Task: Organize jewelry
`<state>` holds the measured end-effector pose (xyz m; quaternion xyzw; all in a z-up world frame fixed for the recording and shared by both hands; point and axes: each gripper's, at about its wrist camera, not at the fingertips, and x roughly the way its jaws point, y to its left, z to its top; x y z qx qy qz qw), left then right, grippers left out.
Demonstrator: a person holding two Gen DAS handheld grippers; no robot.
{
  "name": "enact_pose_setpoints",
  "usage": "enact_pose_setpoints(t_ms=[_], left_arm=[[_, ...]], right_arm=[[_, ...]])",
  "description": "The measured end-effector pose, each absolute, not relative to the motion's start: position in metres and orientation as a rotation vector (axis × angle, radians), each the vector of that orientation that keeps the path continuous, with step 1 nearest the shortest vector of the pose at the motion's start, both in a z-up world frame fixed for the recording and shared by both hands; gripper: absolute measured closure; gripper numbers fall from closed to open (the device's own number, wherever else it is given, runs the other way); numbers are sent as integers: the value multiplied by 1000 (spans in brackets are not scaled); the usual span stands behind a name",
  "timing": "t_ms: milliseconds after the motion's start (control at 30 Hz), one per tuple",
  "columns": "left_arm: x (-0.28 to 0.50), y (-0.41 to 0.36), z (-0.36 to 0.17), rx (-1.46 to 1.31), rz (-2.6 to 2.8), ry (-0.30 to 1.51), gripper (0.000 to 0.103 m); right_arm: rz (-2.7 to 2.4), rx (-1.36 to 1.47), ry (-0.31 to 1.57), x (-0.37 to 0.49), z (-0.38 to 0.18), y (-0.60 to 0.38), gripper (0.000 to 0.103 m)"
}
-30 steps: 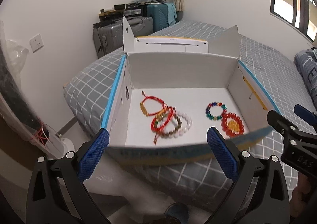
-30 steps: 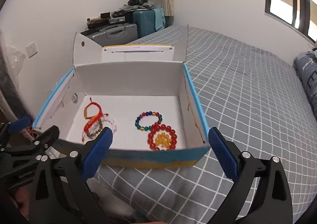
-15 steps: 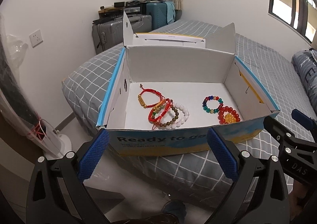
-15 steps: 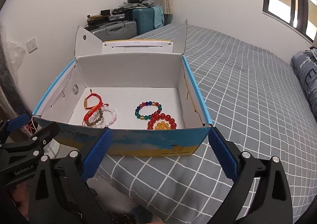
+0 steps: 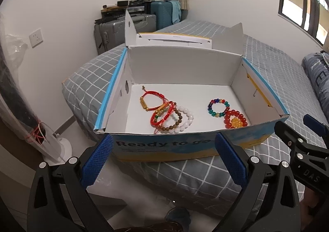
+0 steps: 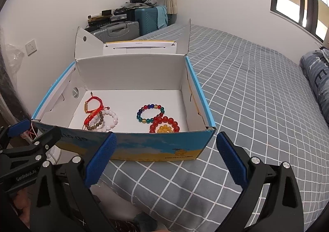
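An open cardboard box (image 5: 185,147) (image 6: 154,147) sits on the bed corner. Inside lie several bracelets: red cord ones (image 5: 153,100) (image 6: 93,104), a white bead one (image 5: 188,118) (image 6: 111,119), a brown bead one (image 5: 174,125), a multicolour bead one (image 5: 218,107) (image 6: 150,112), and a red bead one (image 5: 235,119) (image 6: 164,124) around a small yellow one (image 6: 164,129). My left gripper (image 5: 164,162) is open and empty in front of the box. My right gripper (image 6: 166,160) is open and empty, also in front of it.
The bed (image 6: 257,98) has a grey checked cover. Grey and teal suitcases (image 5: 127,26) with clutter stand by the far wall. A fan base (image 5: 59,145) wrapped in plastic stands at the left. A dark pillow (image 6: 316,80) lies at the right.
Both grippers have pulled back and lowered from the box. Its printed front wall now shows in full. The bracelets have not moved.
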<state>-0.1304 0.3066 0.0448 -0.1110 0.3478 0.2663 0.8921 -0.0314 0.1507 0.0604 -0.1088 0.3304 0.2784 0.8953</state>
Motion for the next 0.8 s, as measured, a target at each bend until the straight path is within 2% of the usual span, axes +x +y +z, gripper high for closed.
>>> enact_pose_setpoints(t_ms=[800], left_arm=[[-126, 298, 43, -213, 540, 727, 6]], right_arm=[[569, -227, 684, -30, 59, 151, 10]])
